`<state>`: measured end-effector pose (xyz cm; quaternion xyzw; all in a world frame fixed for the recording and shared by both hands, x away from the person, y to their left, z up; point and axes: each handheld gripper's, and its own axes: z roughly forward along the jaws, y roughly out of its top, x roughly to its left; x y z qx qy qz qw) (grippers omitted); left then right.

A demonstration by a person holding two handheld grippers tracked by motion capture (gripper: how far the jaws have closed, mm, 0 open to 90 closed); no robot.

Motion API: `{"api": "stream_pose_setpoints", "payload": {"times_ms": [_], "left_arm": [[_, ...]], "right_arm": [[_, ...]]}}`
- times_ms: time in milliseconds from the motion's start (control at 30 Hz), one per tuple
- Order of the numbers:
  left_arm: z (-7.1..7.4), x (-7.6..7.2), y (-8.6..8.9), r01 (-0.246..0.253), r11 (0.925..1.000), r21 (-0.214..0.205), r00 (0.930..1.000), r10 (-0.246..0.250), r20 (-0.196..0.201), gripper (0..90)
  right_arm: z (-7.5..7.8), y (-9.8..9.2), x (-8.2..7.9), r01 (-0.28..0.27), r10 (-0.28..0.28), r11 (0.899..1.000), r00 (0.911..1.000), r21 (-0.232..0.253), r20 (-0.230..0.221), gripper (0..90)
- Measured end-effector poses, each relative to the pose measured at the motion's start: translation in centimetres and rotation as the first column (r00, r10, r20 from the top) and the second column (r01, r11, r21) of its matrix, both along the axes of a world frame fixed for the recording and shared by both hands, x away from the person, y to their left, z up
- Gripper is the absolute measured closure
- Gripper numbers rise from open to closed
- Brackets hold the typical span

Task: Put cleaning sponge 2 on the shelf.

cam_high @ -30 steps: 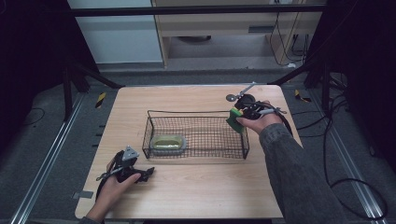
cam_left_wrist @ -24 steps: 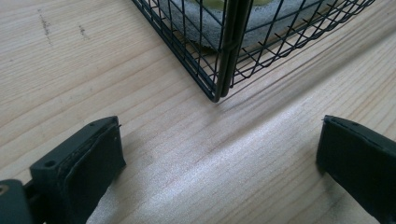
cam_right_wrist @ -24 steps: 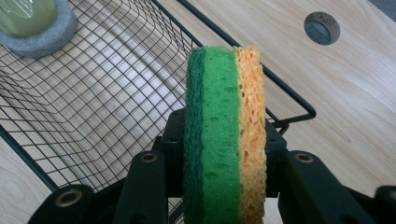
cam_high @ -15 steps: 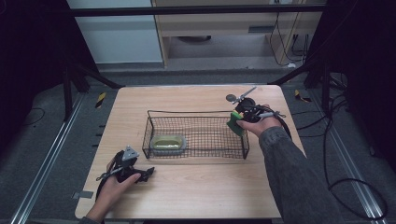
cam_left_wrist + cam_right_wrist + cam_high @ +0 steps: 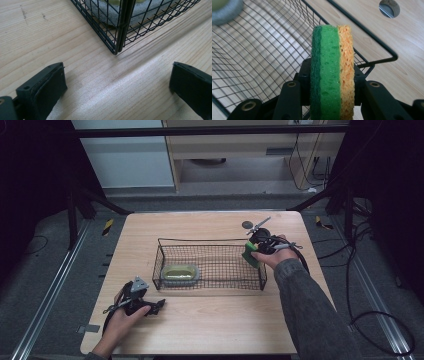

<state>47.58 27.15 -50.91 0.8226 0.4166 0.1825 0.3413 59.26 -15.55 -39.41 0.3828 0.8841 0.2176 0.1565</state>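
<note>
A green and yellow sponge (image 5: 333, 72) stands on edge between the jaws of my right gripper (image 5: 332, 82), which is shut on it. In the high view the right gripper (image 5: 256, 251) holds the sponge (image 5: 249, 253) just over the right end of the black wire basket (image 5: 210, 241). A grey-rimmed, yellow-green sponge (image 5: 180, 273) lies inside the basket at its left end. My left gripper (image 5: 152, 306) rests on the table in front of the basket's left corner (image 5: 116, 51), open, with bare wood between its jaws.
The wooden table (image 5: 210, 320) has a round cable hole (image 5: 247, 225) behind the basket's right end, also seen as the hole (image 5: 389, 7) in the right gripper view. Cables trail off the right edge. Dark floor and metal frame rails surround the table.
My right gripper has carried the green sponge slightly left and down, from beside the basket's right rim to over its right end. The left hand has stayed still.
</note>
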Motion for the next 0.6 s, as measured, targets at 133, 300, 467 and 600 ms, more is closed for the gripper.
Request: {"api": "stream_pose_setpoints", "payload": {"times_ms": [133, 300, 467, 600], "left_arm": [[0.0, 0.0, 0.0, 0.000, 1.0000, 0.000, 1.0000, 0.000, 0.000, 0.0], [0.0, 0.0, 0.0, 0.001, 1.0000, 0.000, 1.0000, -0.001, 0.000, 0.0], [0.0, 0.0, 0.0, 0.001, 1.0000, 0.000, 1.0000, -0.001, 0.000, 0.0], [0.0, 0.0, 0.0, 0.002, 1.0000, 0.000, 1.0000, -0.002, 0.000, 0.0]], "right_arm": [[-0.5, 0.2, 0.2, 0.001, -0.001, 1.000, 1.0000, -0.005, 0.001, 64.1], [-0.9, 0.4, 0.2, -0.005, 0.005, 1.000, 1.0000, -0.013, -0.006, 64.1], [-1.9, 0.7, 0.3, -0.001, 0.000, 1.000, 0.9998, -0.031, -0.018, 64.0], [-2.3, 0.8, 0.4, 0.003, -0.004, 0.999, 0.9997, -0.044, -0.022, 63.9]]}}
